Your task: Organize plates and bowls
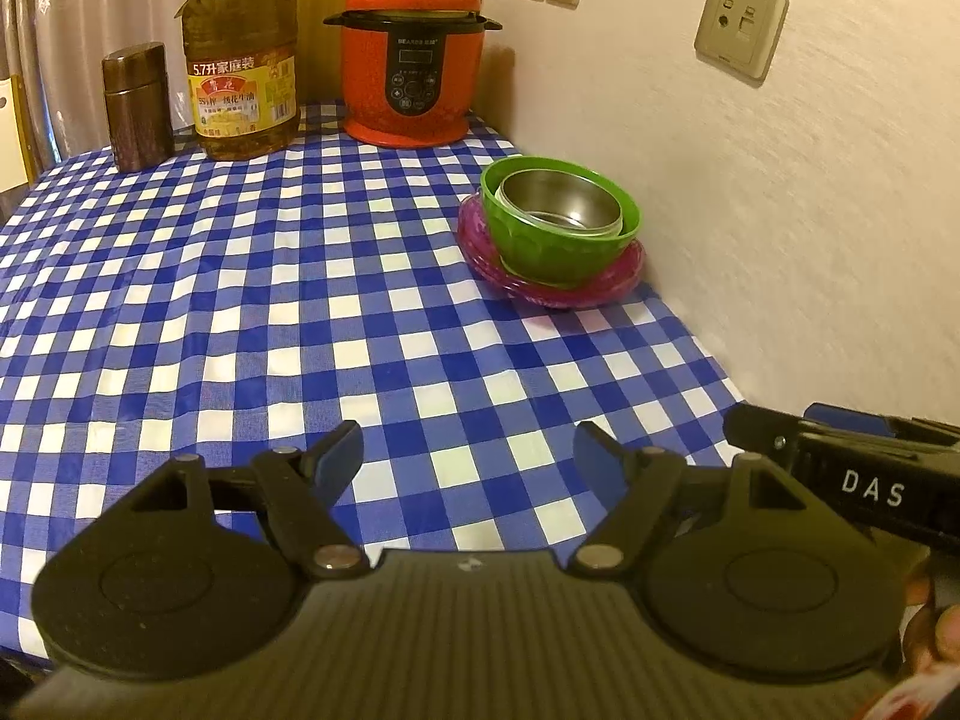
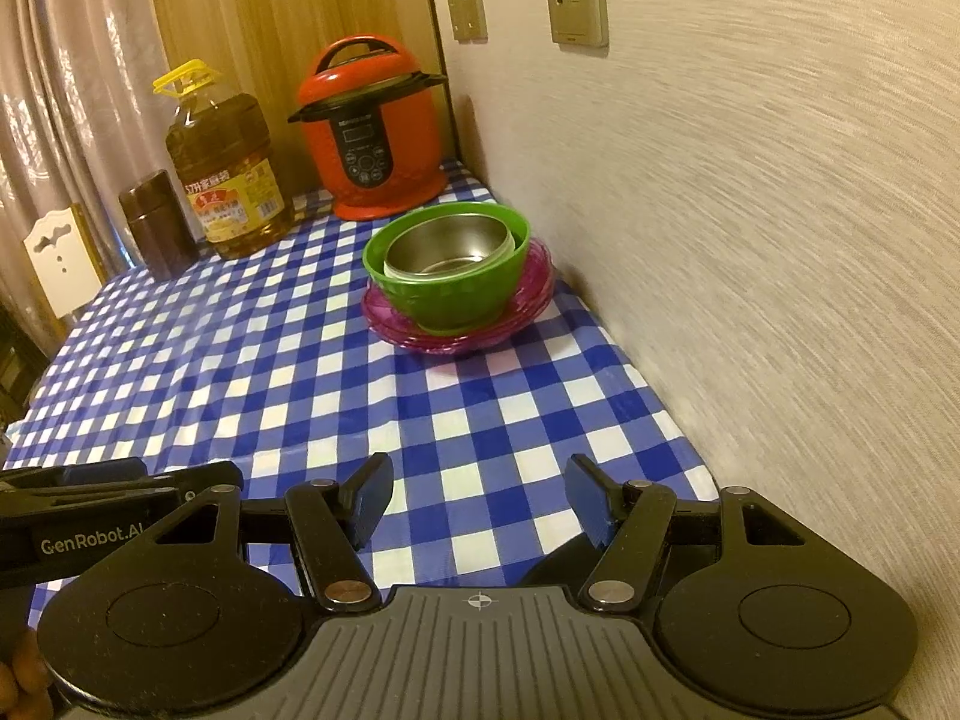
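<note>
Nearest the cameras, the left gripper point(image 1: 468, 456) and the right gripper point(image 2: 480, 501) hover side by side over the blue-and-white checked tablecloth point(image 1: 270, 312), each with jaws standing wide apart and nothing between the pads. Farther off, at about one o'clock in the left wrist view, a steel bowl point(image 1: 561, 201) sits nested inside a green bowl point(image 1: 543, 252), which rests on stacked pink plates point(image 1: 570, 291) close beside the wall point(image 1: 780, 210). At the far edge, from ten to twelve o'clock, stand a brown canister point(image 1: 137, 108), an oil bottle point(image 1: 243, 72) and a red pressure cooker point(image 1: 414, 54).
</note>
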`<state>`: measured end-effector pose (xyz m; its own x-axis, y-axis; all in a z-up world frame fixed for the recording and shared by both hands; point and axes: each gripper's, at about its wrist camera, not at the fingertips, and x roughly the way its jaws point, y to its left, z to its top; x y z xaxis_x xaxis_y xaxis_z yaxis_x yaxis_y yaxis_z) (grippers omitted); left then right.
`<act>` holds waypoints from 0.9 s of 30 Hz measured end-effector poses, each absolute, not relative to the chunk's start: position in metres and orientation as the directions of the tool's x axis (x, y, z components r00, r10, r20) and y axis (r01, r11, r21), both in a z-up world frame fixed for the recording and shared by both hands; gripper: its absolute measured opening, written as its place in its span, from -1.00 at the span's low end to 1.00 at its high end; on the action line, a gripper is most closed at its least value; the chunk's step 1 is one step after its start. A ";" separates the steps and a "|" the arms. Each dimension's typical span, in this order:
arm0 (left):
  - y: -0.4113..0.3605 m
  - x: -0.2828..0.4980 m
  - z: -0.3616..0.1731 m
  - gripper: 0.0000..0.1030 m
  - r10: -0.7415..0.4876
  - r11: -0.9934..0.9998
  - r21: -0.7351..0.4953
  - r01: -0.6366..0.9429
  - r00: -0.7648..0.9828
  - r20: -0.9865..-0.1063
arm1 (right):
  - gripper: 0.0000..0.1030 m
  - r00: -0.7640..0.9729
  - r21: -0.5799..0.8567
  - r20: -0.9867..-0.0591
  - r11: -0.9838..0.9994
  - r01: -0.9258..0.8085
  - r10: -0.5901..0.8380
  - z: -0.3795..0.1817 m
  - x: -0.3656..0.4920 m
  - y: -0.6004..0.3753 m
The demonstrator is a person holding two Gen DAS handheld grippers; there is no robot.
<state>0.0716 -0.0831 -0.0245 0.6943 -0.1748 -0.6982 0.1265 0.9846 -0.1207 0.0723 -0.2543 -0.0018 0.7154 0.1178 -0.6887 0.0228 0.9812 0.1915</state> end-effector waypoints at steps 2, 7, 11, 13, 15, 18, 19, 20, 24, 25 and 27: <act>-0.083 0.071 -0.024 0.46 -0.176 0.984 -0.120 0.129 0.696 -0.697 | 0.23 0.715 0.189 -0.689 0.982 0.021 0.118 -0.002 0.072 -0.254; -0.084 0.071 -0.024 0.46 -0.176 0.984 -0.117 0.132 0.697 -0.695 | 0.23 0.715 0.187 -0.689 0.982 0.020 0.117 -0.002 0.072 -0.254; -0.083 0.071 -0.024 0.46 -0.177 0.984 -0.117 0.133 0.697 -0.695 | 0.23 0.714 0.188 -0.690 0.982 0.021 0.117 -0.002 0.072 -0.254; -0.083 0.071 -0.024 0.46 -0.176 0.984 -0.117 0.132 0.697 -0.695 | 0.23 0.714 0.187 -0.690 0.982 0.020 0.117 -0.002 0.072 -0.254; -0.083 0.070 -0.024 0.46 -0.177 0.984 -0.117 0.134 0.697 -0.694 | 0.23 0.714 0.187 -0.690 0.982 0.019 0.117 -0.001 0.073 -0.254; -0.083 0.070 -0.024 0.46 -0.176 0.984 -0.117 0.132 0.697 -0.695 | 0.23 0.714 0.187 -0.690 0.982 0.020 0.117 -0.001 0.072 -0.254; -0.083 0.070 -0.024 0.46 -0.177 0.984 -0.117 0.133 0.697 -0.695 | 0.23 0.714 0.187 -0.690 0.982 0.020 0.117 -0.001 0.072 -0.254; -0.083 0.070 -0.024 0.46 -0.177 0.984 -0.117 0.133 0.697 -0.695 | 0.23 0.714 0.187 -0.690 0.982 0.020 0.116 -0.001 0.072 -0.254; -0.082 0.070 -0.024 0.46 -0.176 0.984 -0.118 0.130 0.696 -0.696 | 0.23 0.714 0.185 -0.690 0.983 0.017 0.118 -0.001 0.073 -0.253; -0.082 0.070 -0.024 0.46 -0.176 0.984 -0.118 0.131 0.696 -0.696 | 0.23 0.714 0.185 -0.691 0.983 0.017 0.118 -0.001 0.073 -0.253; -0.082 0.070 -0.024 0.46 -0.177 0.984 -0.119 0.131 0.696 -0.696 | 0.23 0.713 0.186 -0.691 0.982 0.018 0.118 -0.001 0.072 -0.253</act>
